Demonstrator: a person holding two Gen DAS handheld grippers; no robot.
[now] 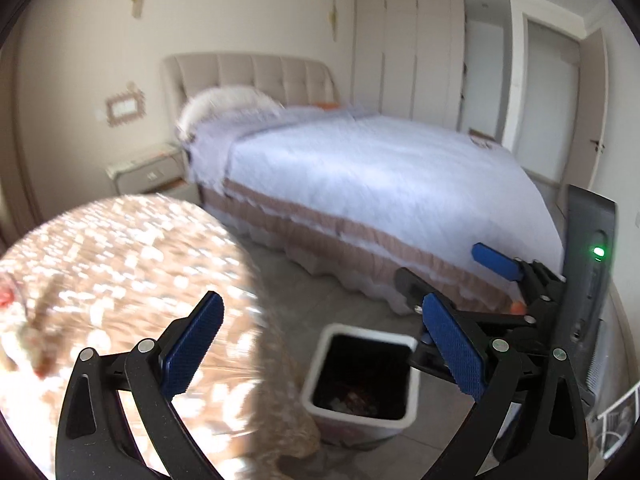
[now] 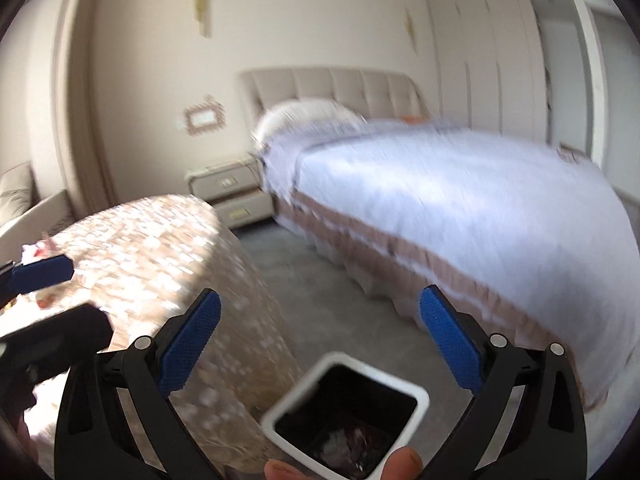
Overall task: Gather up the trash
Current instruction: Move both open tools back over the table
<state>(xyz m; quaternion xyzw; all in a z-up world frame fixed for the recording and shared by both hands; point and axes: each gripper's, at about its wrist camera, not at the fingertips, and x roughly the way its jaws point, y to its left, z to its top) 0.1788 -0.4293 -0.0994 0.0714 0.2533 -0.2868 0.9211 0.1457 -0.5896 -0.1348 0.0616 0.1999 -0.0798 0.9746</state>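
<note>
A white square trash bin (image 1: 360, 380) with a dark inside stands on the floor beside the round table; crumpled trash lies at its bottom (image 2: 352, 448). My left gripper (image 1: 324, 340) is open and empty, over the table's edge and the bin. My right gripper (image 2: 320, 340) is open and empty, above the bin (image 2: 344, 412); it also shows in the left wrist view (image 1: 452, 272). Blurred scraps of trash (image 1: 24, 320) lie on the table at the left, also in the right wrist view (image 2: 36, 252). The left gripper shows at the left in the right wrist view (image 2: 60, 292).
The round table (image 1: 132, 280) has a shiny patterned cloth. A bed (image 1: 380, 176) with a pale cover fills the right. A nightstand (image 1: 148, 172) stands by the headboard. A dark device (image 1: 588, 300) with a green light stands at the right. Grey floor (image 2: 320, 272) lies between table and bed.
</note>
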